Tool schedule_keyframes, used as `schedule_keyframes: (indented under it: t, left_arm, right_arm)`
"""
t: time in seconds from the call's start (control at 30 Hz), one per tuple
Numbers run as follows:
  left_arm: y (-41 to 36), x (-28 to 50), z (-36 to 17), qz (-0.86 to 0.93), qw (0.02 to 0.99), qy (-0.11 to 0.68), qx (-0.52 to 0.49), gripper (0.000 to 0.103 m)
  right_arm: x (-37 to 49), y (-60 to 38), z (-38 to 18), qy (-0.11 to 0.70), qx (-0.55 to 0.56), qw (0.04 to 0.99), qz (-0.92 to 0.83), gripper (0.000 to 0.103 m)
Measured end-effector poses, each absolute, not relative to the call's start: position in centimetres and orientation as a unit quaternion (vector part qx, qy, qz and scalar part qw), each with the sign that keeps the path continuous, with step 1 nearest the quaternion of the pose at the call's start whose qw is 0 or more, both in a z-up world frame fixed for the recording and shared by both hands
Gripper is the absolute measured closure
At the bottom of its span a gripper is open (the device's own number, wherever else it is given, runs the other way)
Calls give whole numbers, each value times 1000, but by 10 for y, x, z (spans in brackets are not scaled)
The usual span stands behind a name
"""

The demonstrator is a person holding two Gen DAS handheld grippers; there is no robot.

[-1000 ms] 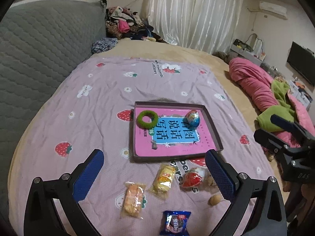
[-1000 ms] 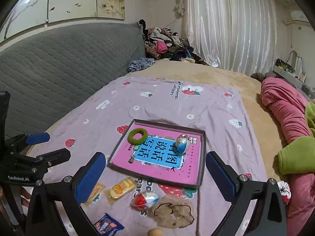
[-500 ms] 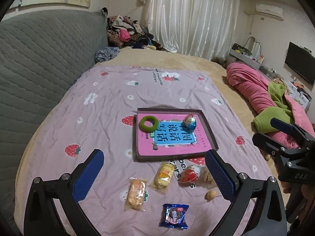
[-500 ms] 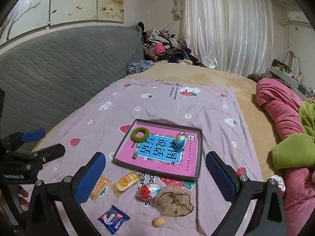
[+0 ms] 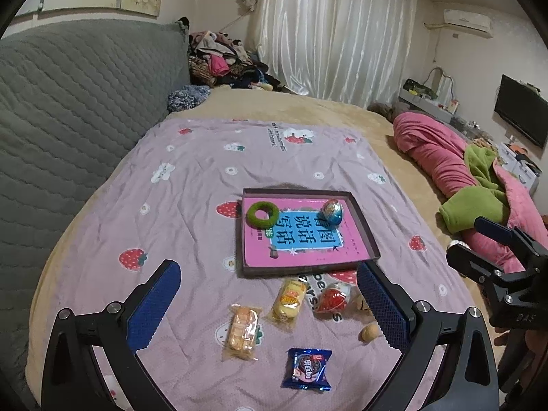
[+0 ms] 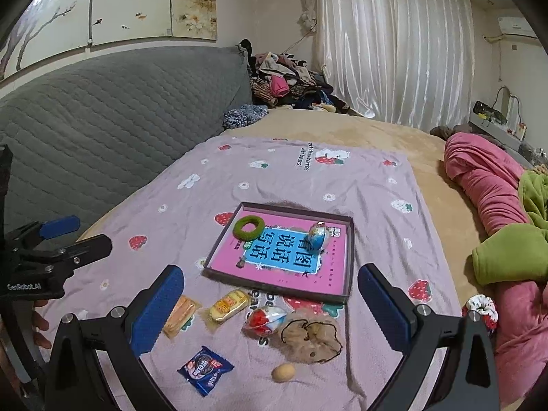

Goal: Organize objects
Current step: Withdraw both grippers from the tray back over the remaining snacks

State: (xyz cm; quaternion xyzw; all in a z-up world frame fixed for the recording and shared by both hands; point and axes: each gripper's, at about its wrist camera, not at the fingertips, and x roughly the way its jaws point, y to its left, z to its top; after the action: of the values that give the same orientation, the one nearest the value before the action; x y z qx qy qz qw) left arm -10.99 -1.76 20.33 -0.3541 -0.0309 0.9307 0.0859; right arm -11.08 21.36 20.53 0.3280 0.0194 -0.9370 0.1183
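Observation:
A shallow dark tray with a pink book cover inside lies on the lilac strawberry sheet. In it are a green ring and a blue foil egg. In front of it lie an orange snack pack, a yellow snack pack, a red foil egg, a blue biscuit pack, a small tan egg and a brown plush. My left gripper and right gripper are open, empty, held above these.
A grey quilted headboard runs along the left. A pink and green blanket roll lies on the right of the bed. A pile of clothes sits at the far end by the curtain. A scrunchie lies by the blanket.
Both grippers have pulled back and up from the bed, so the tray and snacks look smaller and farther. Nothing was taken hold of.

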Motion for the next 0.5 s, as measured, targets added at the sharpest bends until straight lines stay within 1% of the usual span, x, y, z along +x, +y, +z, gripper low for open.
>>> schedule_keyframes:
  t: [0.2, 0.5]
  left_arm:
    - [-18, -106, 184, 926, 88, -31, -366, 1]
    - [-16, -98, 139, 916, 88, -23, -392, 1]
  right_arm:
    - [-101, 214, 193, 19, 333, 124, -935, 0]
    - [-90, 226, 162, 24, 348, 110, -931, 0]
